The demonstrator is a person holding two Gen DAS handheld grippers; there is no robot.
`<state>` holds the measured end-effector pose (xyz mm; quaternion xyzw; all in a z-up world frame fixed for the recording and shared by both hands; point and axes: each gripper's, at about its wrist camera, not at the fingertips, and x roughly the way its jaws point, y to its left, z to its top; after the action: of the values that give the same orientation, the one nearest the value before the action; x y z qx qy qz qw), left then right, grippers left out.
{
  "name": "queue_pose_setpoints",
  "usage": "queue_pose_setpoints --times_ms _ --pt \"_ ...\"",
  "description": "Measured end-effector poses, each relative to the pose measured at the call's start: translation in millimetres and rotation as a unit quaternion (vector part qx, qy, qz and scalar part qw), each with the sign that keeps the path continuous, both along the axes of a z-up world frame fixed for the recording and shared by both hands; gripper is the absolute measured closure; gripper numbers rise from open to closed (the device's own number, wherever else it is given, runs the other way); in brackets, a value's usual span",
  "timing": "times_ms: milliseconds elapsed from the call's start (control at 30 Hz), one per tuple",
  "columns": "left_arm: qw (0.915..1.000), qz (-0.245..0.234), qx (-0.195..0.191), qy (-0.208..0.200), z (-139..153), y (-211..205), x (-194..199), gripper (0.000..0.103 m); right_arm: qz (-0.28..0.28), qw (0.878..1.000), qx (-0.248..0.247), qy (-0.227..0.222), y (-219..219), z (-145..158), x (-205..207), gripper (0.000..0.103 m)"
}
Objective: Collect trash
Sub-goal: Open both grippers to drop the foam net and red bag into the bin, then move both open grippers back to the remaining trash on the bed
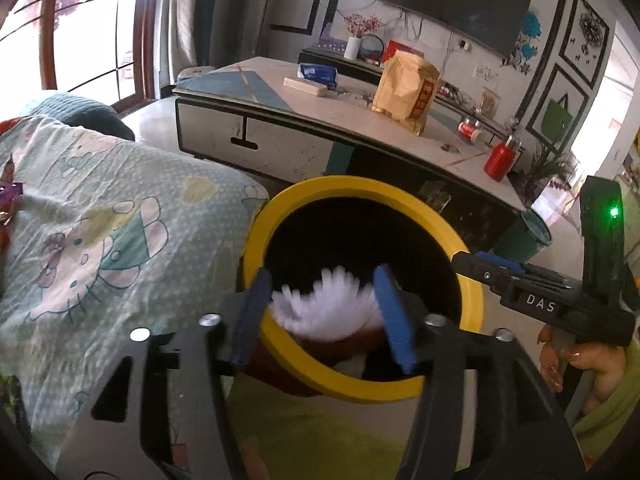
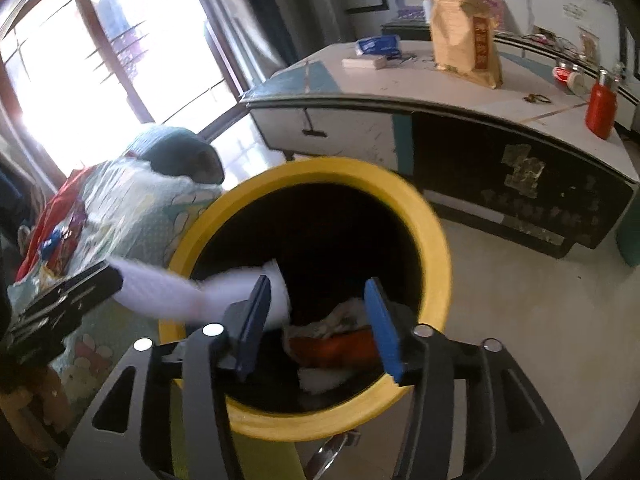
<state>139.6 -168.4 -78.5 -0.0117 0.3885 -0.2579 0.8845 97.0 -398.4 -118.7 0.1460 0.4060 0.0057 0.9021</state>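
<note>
A bin with a yellow rim (image 1: 360, 184) (image 2: 320, 166) and a dark inside stands right below both grippers. My left gripper (image 1: 322, 276) is open over its near rim. A blurred white paper (image 1: 328, 304) lies loose between the blue pads, above the bin's mouth. My right gripper (image 2: 318, 282) is open over the bin with nothing between its pads. In the right wrist view the white paper (image 2: 160, 288) streaks from the left gripper (image 2: 112, 276) to the bin's left rim. An orange wrapper (image 2: 336, 350) and white tissue (image 2: 324, 380) lie inside the bin. The right gripper (image 1: 476, 260) also shows in the left wrist view.
A cartoon-print blanket (image 1: 100, 220) lies left of the bin. Behind it stands a low coffee table (image 1: 280, 92) with a gold bag (image 1: 404, 92) and a red bottle (image 1: 498, 160). A teal bucket (image 1: 524, 240) sits at the table's corner. A person's hand (image 1: 580, 364) grips the right tool.
</note>
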Motion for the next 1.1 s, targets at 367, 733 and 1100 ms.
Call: queue_pose_setpoints --times_ms 367,733,1100 --pt "0.9983 0.045 -0.037 -0.008 15.3 27.2 -2.4 0.011 -0.023 0.999 -0.006 -0.026 -4.1 11.6 -5.2 0.025" --pt "0.9961 0.062 -0.046 -0.044 33.0 47.5 -13.4 0.011 0.002 0.997 -0.011 -0.081 17.7 39.9 -15.8 0.021" --pt "0.9893 0.109 -0.053 -0.081 52.3 87.9 -27.8 0.011 0.044 0.989 -0.017 -0.139 54.6 72.1 -27.5 0.020"
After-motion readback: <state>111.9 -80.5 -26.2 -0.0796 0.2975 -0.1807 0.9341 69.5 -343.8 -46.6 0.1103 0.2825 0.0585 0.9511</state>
